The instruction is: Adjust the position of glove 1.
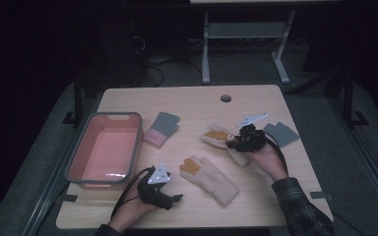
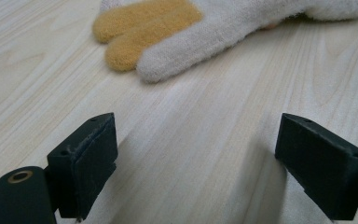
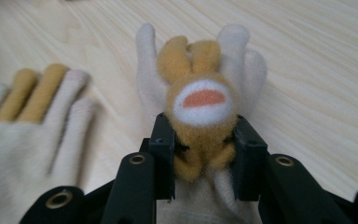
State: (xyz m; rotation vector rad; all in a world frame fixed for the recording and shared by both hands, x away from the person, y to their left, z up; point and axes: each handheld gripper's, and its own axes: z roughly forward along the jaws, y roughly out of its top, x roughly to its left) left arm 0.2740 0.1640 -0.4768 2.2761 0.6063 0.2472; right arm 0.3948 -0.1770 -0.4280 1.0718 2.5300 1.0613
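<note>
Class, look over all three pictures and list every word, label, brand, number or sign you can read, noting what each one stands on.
None: no readable text anywhere.
Cream knitted glove with mustard-yellow fingers: plain.
Second such glove, held in the right gripper: an orange oval on a white patch, no letters.
Pink plastic tub with grey rim: unmarked.
Pink-and-grey sock: unmarked.

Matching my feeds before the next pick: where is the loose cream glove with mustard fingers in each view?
High view: loose glove at table centre, between the two hands.
Left gripper view: glove along the top edge, fingers pointing lower left.
Right gripper view: glove at the left edge, blurred, fingers up.
Shared landmark: the pale wooden table beneath it.
</note>
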